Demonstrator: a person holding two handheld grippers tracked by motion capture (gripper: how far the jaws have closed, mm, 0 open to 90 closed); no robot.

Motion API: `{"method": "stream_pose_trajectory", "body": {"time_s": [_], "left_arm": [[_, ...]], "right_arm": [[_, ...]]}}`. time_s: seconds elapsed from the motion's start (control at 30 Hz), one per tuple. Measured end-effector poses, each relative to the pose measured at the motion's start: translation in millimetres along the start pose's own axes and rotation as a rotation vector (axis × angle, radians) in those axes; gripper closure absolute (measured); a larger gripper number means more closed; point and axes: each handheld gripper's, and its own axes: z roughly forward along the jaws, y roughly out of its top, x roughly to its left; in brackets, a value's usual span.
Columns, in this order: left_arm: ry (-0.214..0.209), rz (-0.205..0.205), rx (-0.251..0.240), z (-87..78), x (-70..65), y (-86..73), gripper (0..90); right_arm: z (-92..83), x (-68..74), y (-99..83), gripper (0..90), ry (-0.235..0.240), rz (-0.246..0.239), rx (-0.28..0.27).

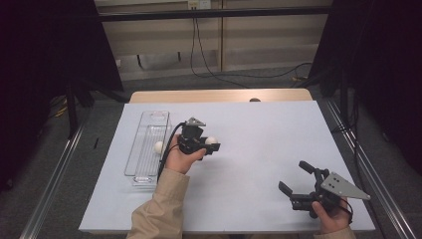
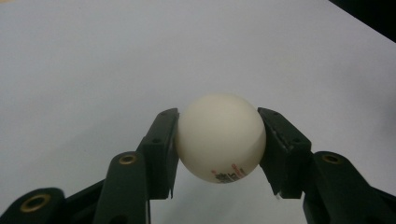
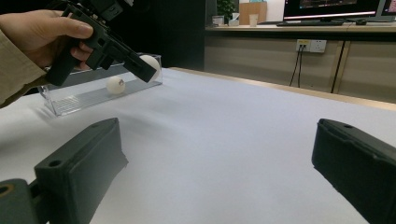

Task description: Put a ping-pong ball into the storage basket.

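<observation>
A white ping-pong ball (image 2: 219, 137) with small printed marks sits pinched between both jaws of my left gripper (image 2: 218, 151). In the high view that gripper (image 1: 213, 145) hovers just right of a clear plastic tray (image 1: 147, 119), the held ball (image 1: 211, 140) at its tip. A second white ball (image 1: 158, 147) lies inside the tray, also seen as the ball (image 3: 115, 85) behind the tray's clear wall (image 3: 84, 100). My right gripper (image 1: 294, 177) rests near the table's front right, jaws spread wide with nothing between them; its view looks across at the left gripper (image 3: 140, 65).
The white table sheet (image 1: 259, 139) has bare room in the middle and right. A wooden table edge (image 1: 219, 94) runs along the back, with cables on the floor beyond. Metal rails (image 1: 54, 169) flank both sides. A desk with monitors (image 3: 327, 9) stands farther off.
</observation>
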Motion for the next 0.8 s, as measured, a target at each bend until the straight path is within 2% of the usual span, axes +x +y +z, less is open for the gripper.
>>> {"method": "stream_pose_trajectory", "body": {"time_s": [0.8], "left_arm": [[0.007,-0.013,0.008,-7.0,3.9,1.3,50.9]], "right_arm": [[-0.3,0.3,-0.1,1.6,-0.001,0.001,-0.002]]}}
